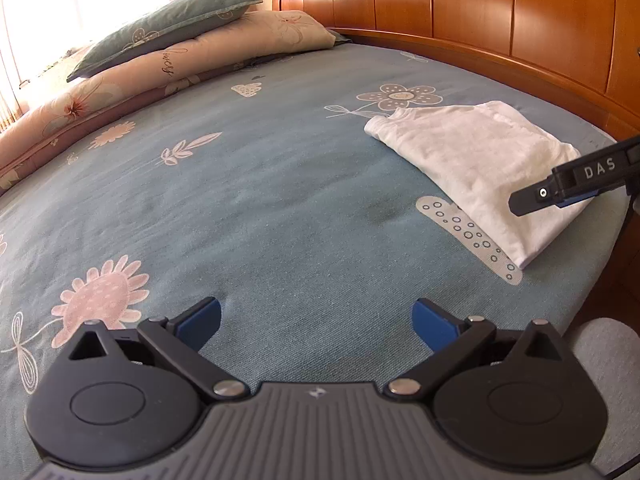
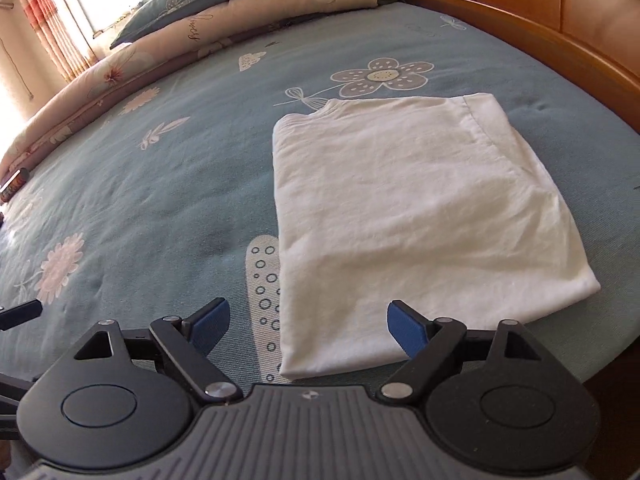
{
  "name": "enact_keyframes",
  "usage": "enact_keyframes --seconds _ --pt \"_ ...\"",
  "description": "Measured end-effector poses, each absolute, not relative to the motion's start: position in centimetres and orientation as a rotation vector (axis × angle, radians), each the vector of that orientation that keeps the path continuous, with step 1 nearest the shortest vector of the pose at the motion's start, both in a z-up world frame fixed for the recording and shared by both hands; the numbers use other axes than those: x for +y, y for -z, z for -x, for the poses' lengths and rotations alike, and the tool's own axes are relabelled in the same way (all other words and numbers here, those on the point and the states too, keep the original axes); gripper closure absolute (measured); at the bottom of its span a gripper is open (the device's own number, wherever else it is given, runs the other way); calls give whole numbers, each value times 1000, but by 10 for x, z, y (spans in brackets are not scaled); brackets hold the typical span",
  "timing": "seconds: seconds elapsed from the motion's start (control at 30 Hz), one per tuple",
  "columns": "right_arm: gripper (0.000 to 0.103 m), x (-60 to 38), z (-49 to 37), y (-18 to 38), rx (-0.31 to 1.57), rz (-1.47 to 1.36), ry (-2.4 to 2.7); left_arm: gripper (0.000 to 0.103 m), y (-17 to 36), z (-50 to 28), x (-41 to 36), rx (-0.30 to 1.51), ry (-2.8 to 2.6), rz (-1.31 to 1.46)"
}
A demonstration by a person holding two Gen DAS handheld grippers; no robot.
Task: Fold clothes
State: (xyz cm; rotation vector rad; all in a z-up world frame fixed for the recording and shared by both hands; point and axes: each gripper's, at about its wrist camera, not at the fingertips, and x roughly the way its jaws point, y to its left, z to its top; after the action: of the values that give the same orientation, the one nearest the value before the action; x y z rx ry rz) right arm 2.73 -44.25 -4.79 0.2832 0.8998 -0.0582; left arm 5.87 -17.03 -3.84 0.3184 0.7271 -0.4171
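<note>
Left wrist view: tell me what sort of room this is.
Most likely a bedroom. A bed with a blue floral sheet meets a wooden headboard, with a pillow on a folded quilt by a curtained window.

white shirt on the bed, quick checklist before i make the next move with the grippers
1. White shirt folded into a flat rectangle: ok.
2. Shirt lying fully on the bed sheet, not over the edge: ok.
3. Right gripper open, nothing between its pads: ok.
4. Left gripper open and empty, over bare sheet: ok.
5. Layers underneath the shirt lying even: cannot tell.
6. More clothes waiting to be folded: cannot tell, none in view.
</note>
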Motion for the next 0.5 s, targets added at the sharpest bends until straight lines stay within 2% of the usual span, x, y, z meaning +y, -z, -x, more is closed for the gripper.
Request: enact_keyframes --seconds 0.2,0.5 --pt "14 -440 -23 62 942 -290 95 1 30 -54 -171 710 457 -295" --pt "12 -423 14 26 819 -315 184 1 14 -43 -172 664 471 -270"
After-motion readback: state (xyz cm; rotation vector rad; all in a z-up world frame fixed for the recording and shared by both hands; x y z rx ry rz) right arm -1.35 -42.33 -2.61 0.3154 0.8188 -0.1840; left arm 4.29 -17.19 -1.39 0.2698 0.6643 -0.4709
